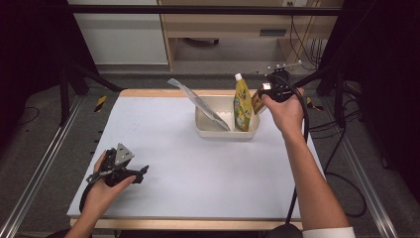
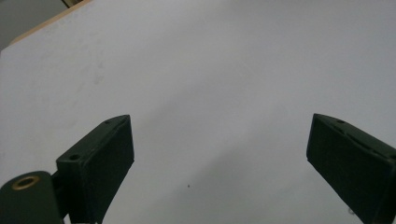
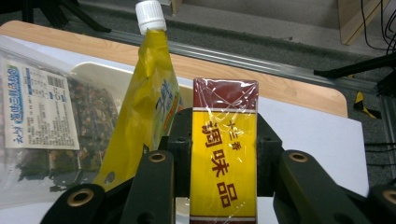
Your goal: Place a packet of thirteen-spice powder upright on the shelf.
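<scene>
Yellow seasoning box [image 3: 223,158] sits clamped in the right claw [image 3: 224,154], beside the pouch [image 3: 144,112]; left claw [image 2: 219,158] gapes over bare surface [image 2: 210,70].

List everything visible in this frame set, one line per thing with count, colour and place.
boxed seasoning pack: 1, yellow with dark red ends, clamped in the right tongs beside the tub's right end
spouted pouch: 1, yellow with white cap, standing upright in the tub
clear packet: 1, transparent with white label and dark contents, leaning in the tub, sticking out over its left rim
tub: 1, cream, far centre of the table
table: 1, pale top with wooden edge
left tongs: 1, black, open, near left of the table
right tongs: 1, black, shut on the pack
</scene>
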A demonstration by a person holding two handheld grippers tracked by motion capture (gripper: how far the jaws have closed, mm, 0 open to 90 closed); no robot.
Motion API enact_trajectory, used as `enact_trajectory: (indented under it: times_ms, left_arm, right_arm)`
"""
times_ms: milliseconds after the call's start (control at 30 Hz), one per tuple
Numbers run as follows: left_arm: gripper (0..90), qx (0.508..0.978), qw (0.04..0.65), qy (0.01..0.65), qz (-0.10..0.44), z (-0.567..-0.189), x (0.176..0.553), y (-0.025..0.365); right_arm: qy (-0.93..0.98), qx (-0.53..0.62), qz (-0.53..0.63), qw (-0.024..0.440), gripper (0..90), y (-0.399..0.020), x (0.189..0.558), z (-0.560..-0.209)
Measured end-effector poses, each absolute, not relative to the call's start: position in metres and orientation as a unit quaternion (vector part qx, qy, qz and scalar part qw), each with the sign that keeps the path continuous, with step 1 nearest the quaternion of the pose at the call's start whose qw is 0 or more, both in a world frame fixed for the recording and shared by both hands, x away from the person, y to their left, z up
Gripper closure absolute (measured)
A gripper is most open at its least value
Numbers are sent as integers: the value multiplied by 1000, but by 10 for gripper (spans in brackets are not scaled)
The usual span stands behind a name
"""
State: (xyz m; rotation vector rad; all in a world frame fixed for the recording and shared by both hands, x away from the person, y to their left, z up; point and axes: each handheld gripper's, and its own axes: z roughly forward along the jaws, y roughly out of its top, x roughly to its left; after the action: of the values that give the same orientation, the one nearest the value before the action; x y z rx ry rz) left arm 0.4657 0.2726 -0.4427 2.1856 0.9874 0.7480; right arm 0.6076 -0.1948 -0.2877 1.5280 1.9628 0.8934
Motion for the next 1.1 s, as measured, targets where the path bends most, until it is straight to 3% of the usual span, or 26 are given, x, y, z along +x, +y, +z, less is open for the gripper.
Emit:
enact_trajectory:
  times_ms: [400, 1100]
  left_arm:
    - [73, 827, 306, 381, 278, -446, 467, 273]
    - [75, 832, 304, 374, 273, -448, 467, 271]
  right_arm:
    - [711, 584, 321, 222, 680, -185, 623, -306]
    - [698, 618, 276, 232, 676, -176, 637, -341]
